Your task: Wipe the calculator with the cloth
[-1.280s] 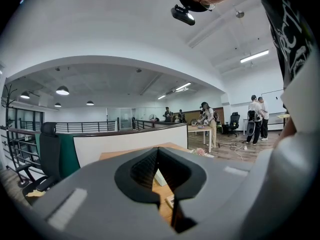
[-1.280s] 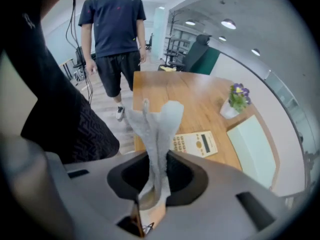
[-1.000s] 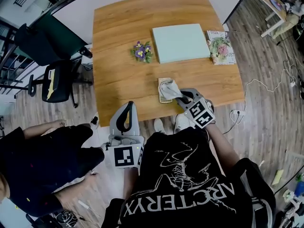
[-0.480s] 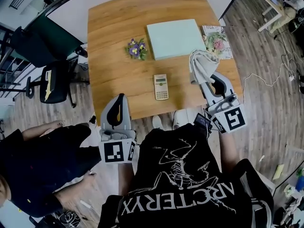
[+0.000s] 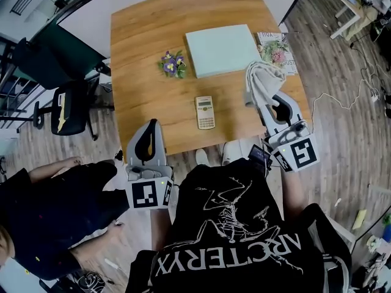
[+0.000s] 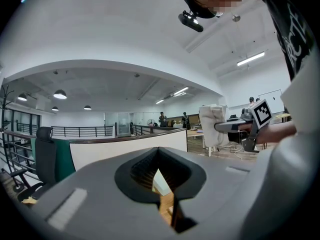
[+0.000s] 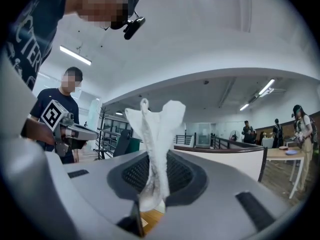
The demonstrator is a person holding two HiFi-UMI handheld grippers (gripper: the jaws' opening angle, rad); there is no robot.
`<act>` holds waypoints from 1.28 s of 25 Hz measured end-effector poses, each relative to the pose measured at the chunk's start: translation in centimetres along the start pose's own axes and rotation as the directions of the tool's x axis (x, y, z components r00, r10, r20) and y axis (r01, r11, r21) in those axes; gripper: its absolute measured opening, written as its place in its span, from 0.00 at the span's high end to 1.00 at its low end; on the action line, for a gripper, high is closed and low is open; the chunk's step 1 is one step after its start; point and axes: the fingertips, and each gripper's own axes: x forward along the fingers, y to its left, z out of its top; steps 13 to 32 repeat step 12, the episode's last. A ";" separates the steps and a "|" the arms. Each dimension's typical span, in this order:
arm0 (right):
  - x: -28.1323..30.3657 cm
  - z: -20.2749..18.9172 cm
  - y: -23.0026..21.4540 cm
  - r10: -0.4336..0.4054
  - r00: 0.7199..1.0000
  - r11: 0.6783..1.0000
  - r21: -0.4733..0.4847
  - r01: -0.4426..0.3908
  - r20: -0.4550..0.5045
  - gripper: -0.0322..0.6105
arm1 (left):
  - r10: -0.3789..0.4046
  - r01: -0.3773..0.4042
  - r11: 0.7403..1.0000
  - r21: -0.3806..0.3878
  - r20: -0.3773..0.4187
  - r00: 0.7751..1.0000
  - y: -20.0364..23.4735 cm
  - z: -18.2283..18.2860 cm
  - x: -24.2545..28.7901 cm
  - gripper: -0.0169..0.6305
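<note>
The left gripper (image 5: 150, 130) hangs off the table (image 5: 146, 54) edge, jaws pressed together and empty, the calculator (image 5: 205, 112) lies mid-table, the shirt (image 5: 232, 237) reads ARC'TERYX, and the right gripper (image 5: 270, 99) pinches the cloth (image 5: 261, 81).

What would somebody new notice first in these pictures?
Probably the white cloth, pinched in the right gripper and held up at the right side of the wooden table, well apart from the calculator lying alone near the table's middle. After that, the pale green board towards the far edge, with a small bunch of purple flowers just to its left.
</note>
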 end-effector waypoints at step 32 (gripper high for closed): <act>0.2 -0.4 0.6 0.007 1.000 1.000 0.002 -0.007 -0.007 0.82 | -0.012 0.012 1.000 0.006 -0.003 1.000 -0.4 0.0 0.4 0.96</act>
